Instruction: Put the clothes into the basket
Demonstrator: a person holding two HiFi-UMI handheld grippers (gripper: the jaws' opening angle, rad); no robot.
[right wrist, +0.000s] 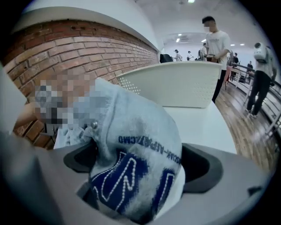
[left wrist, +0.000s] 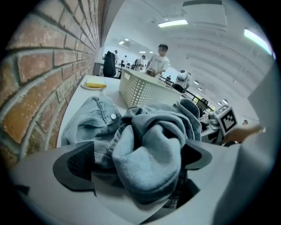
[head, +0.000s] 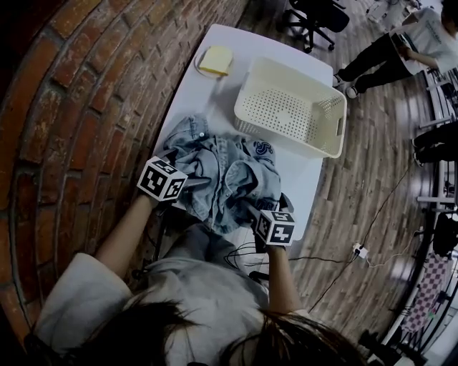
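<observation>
Centre-frame on the table (head: 243, 43), the denim jacket (head: 222, 175) lies bunched beside the empty basket (head: 286, 68) at upper right; nothing is in yet. Left gripper (left wrist: 140, 158) and right gripper (right wrist: 140, 165) gape wide, folds between their jaws.

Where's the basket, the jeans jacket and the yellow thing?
Basket (head: 283, 113): head view, its bare holey bottom.
Jeans jacket (head: 223, 173): head view, middle of the cloth.
Yellow thing (head: 215, 60): head view, its top face.

A white table (head: 309, 179) runs along a red brick wall (head: 86, 107) with a yellow slab (head: 215, 60) at its far end, and beyond it, on the wooden floor (head: 372, 179), are a black office chair (head: 315, 16), a person in a white shirt (head: 418, 39) and a white power strip (head: 358, 250).
</observation>
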